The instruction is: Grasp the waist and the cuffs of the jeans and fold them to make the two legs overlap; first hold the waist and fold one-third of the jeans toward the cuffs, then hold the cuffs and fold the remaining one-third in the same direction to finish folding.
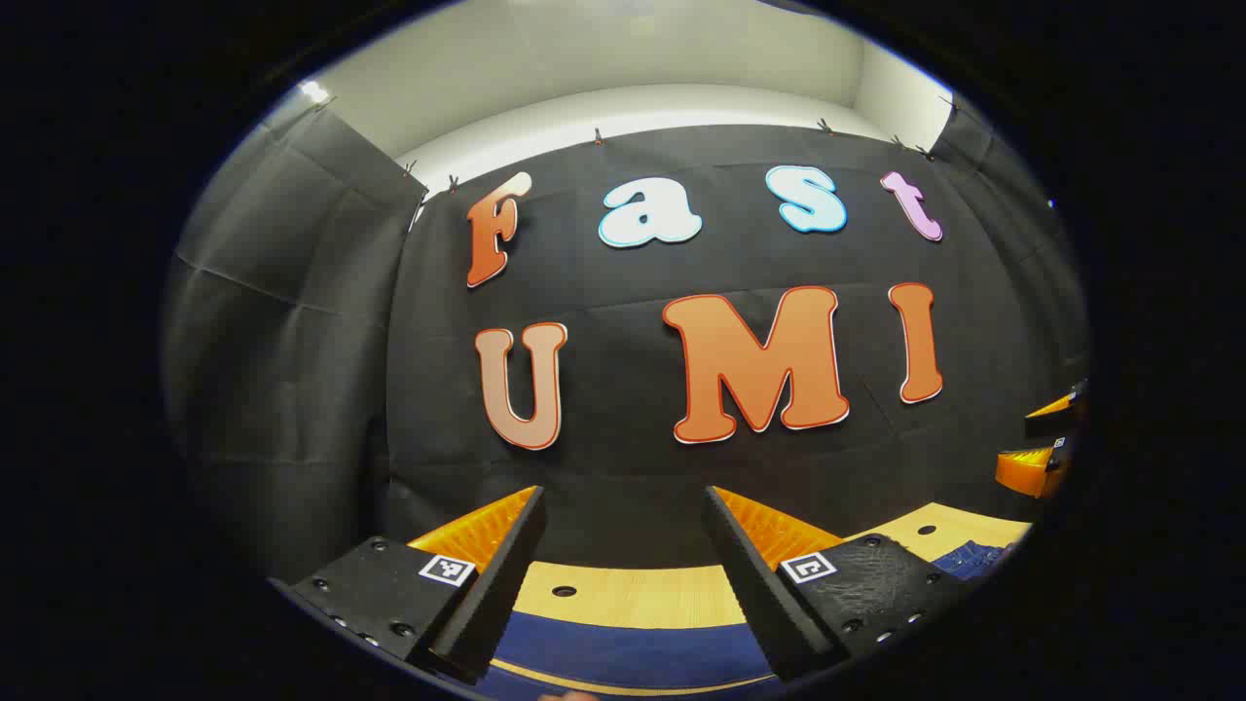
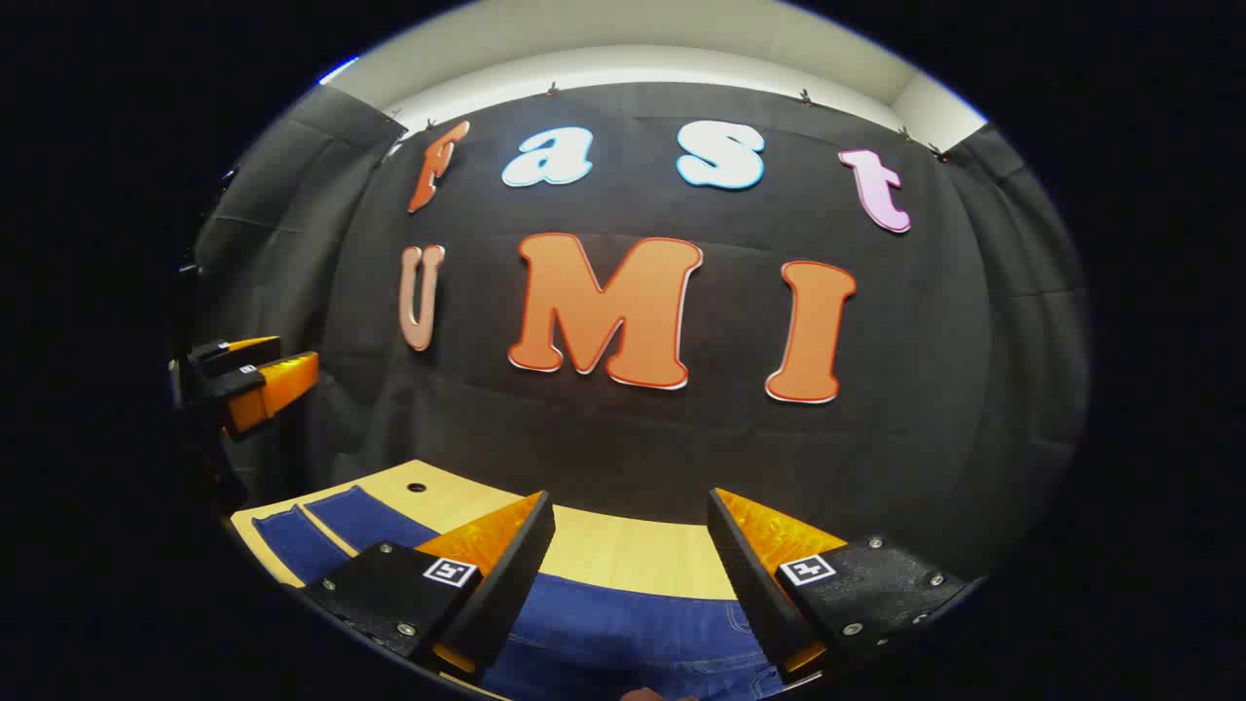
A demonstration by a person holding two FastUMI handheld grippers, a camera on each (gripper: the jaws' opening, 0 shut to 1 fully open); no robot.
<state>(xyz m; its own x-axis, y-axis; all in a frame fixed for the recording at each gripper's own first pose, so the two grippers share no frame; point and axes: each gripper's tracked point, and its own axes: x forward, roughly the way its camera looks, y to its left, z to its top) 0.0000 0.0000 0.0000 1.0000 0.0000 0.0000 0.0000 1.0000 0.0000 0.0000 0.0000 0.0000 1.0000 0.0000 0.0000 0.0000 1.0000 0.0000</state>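
My left gripper [image 1: 623,574] spread wide, empty, held above table [image 1: 623,594]. My right gripper [image 2: 628,584] likewise spread, empty. Jeans [image 2: 633,633] flat below and ahead of my right fingers, legs running off toward left gripper. Next, I judge: drop both low, pinch waist and cuffs squarely, lift together, keep legs aligned.

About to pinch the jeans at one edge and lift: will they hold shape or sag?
Probably sag: the jeans lie flat and limp on the table. Denim looks thick, so likely heavyish and not slippery between open fingers.
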